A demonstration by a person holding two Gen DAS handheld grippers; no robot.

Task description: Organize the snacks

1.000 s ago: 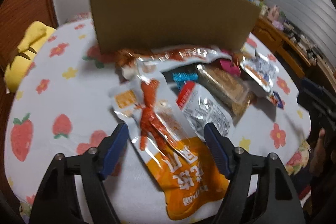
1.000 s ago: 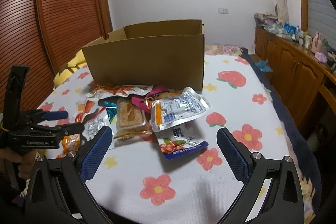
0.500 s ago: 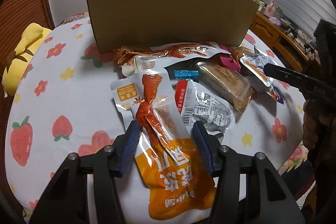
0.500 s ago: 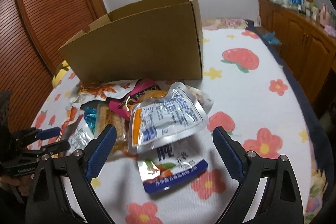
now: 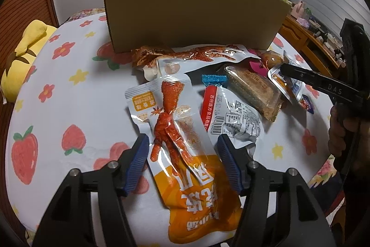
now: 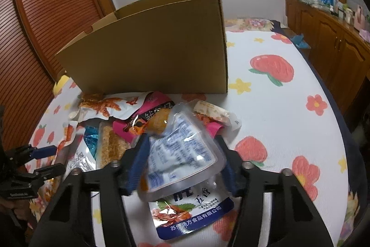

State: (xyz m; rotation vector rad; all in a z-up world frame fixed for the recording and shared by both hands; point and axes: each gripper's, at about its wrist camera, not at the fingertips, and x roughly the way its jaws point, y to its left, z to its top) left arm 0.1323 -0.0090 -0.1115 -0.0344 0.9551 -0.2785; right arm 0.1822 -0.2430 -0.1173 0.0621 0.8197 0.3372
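An orange-and-clear chicken-foot packet (image 5: 180,131) lies on the strawberry-print cloth (image 5: 69,89). It sits between the blue pads of my left gripper (image 5: 180,154), whose jaws are opening and stand just off its edges. Nearer the cardboard box (image 6: 150,57), my right gripper (image 6: 182,154) is closing on a silver pouch (image 6: 180,149), and both pads touch its side edges. The pouch bulges upward over a blue-bottomed packet (image 6: 192,212). In the left wrist view one of the right gripper's fingers (image 5: 300,74) lies over that pouch (image 5: 277,78).
More snacks lie heaped before the box: a long chicken-foot pack (image 5: 203,54), a crispy bar (image 5: 252,89), a white barcode packet (image 5: 231,117) and a pink packet (image 6: 148,117). A yellow plush (image 5: 25,54) sits at the left edge. Wooden cabinets (image 6: 328,38) stand to the right.
My right gripper moved forward and down over the silver pouch, and its jaws narrowed from wide apart onto it. My left jaws narrowed around the orange packet, then spread slightly.
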